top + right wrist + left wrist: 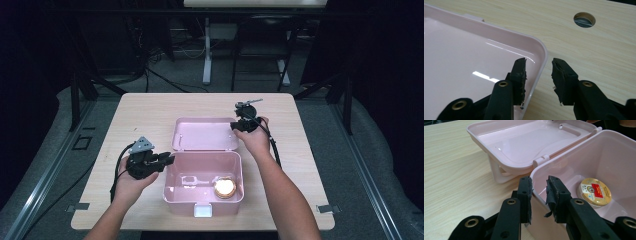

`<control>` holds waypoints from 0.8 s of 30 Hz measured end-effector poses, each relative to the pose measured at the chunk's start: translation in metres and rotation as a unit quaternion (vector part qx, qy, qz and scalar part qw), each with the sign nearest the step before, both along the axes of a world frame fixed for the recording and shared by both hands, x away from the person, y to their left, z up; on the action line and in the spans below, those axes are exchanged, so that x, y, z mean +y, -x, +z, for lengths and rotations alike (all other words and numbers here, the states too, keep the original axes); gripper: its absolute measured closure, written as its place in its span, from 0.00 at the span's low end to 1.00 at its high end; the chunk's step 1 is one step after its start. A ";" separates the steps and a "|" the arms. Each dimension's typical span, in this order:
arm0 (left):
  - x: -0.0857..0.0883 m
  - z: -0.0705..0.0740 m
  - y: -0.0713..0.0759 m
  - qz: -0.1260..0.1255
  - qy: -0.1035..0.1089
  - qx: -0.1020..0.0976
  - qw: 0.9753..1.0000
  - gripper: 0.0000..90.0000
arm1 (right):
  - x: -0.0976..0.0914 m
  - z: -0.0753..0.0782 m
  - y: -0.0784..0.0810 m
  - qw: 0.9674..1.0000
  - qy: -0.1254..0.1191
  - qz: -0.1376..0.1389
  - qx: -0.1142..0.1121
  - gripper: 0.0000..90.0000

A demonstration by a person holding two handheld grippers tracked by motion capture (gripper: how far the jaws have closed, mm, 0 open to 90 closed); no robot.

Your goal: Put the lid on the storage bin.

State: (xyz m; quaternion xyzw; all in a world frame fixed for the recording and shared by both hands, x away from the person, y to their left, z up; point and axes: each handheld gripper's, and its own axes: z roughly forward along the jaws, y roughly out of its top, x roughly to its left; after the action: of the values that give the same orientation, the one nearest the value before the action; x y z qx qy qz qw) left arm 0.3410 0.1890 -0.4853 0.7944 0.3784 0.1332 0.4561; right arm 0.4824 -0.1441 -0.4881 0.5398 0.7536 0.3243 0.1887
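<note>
A pink plastic box (239,172) stands open on the wooden table, its lid (205,134) thrown back behind it. Inside, at the right, lies a round gold tin (225,187) with a red label (597,192). My left gripper (170,159) sits on the box's left wall: in the left gripper view (539,182) one jaw is outside and one inside, shut on the rim. My right gripper (235,125) hangs at the lid's far right corner. In the right gripper view (539,62) its jaws straddle the lid's rim (541,70) with gaps on both sides, so it is open.
The box's white latch (202,210) faces the table's front edge. A round cable hole (584,19) is cut in the tabletop beyond the lid. Bare wood lies left and right of the box. Table legs and cables stand on the floor behind.
</note>
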 end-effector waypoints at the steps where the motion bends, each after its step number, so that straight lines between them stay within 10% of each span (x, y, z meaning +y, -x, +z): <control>1: 0.000 0.000 0.000 0.000 0.000 0.000 1.000 0.81 | 0.000 -0.001 -0.001 1.000 0.000 -0.002 -0.001 0.71; 24: 0.000 0.000 0.000 0.001 0.001 0.002 1.000 0.81 | 0.006 -0.002 -0.006 0.998 -0.028 -0.054 0.011 0.89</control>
State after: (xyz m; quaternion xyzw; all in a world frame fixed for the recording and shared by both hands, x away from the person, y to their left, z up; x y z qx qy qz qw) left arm 0.3410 0.1892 -0.4854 0.7940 0.3798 0.1318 0.4560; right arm 0.4880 -0.1379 -0.4897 0.5884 0.7159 0.3285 0.1827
